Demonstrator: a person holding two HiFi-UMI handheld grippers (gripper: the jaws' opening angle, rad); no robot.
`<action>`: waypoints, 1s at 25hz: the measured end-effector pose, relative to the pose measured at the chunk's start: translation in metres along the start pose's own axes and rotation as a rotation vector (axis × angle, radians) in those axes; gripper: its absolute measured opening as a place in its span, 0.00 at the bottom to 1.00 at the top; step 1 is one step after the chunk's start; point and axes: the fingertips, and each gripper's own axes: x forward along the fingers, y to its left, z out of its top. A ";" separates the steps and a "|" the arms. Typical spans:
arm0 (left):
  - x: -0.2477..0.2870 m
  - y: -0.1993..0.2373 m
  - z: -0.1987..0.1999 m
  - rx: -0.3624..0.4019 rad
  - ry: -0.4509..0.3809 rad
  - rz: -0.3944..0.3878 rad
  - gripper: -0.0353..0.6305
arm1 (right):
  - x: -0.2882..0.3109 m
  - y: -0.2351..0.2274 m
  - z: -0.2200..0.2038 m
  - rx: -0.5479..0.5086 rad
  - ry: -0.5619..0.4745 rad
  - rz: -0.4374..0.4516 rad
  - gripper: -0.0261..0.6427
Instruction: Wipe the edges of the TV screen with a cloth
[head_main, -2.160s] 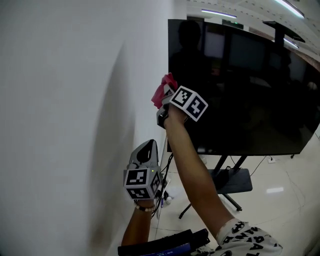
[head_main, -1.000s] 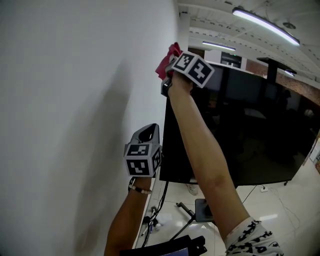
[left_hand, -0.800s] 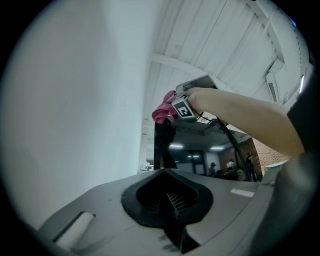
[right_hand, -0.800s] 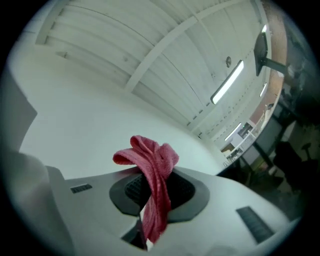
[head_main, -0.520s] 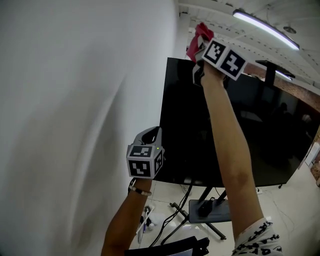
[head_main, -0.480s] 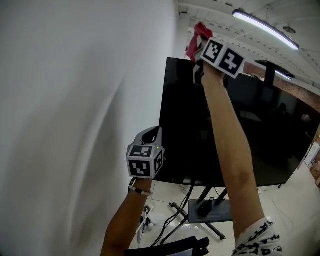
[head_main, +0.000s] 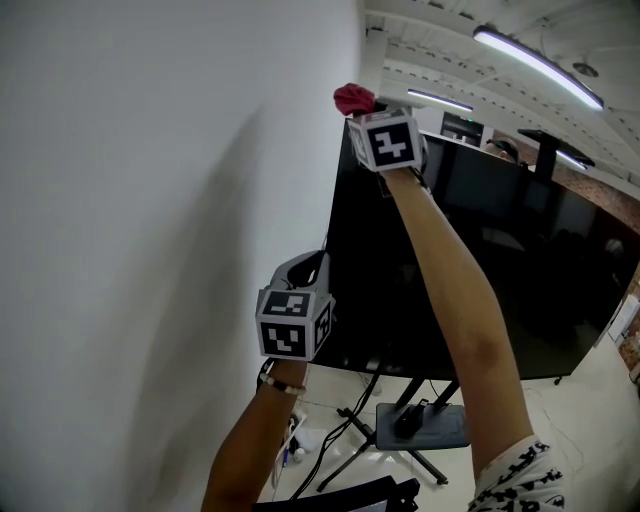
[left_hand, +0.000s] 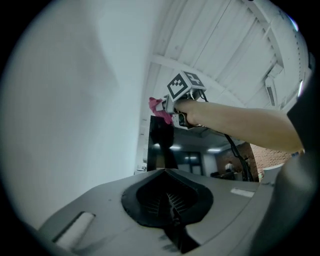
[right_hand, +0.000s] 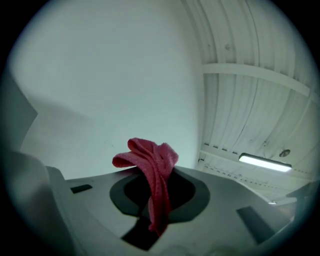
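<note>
The right gripper (right_hand: 158, 202) is clenching a red cloth (right_hand: 150, 159), its jaws pinching the lower fold while the loose end is flopping out ahead of them. In the head view it is sitting at the upper left corner of the TV (head_main: 500, 260), with the cloth poking past that corner toward 11 o'clock. From there the top edge is running long toward 4 o'clock and the left edge is dropping toward 6 o'clock. The left gripper (left_hand: 170, 212) is hanging at 7 o'clock, well apart, jaws pressed together on nothing. The cloth is looking soft, nubby and crumpled, the screen glossy, hard and mirror-black beside a matte white wall (head_main: 150, 250)
</note>
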 end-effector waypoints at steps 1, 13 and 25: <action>0.002 0.002 0.002 0.006 0.007 0.003 0.05 | 0.002 0.002 -0.005 -0.001 0.012 0.003 0.15; 0.007 0.004 0.047 0.073 -0.013 -0.013 0.05 | 0.007 0.013 -0.008 -0.157 0.092 0.073 0.15; 0.016 -0.043 0.052 0.096 -0.011 -0.126 0.05 | -0.029 -0.044 -0.042 -0.164 0.227 0.013 0.15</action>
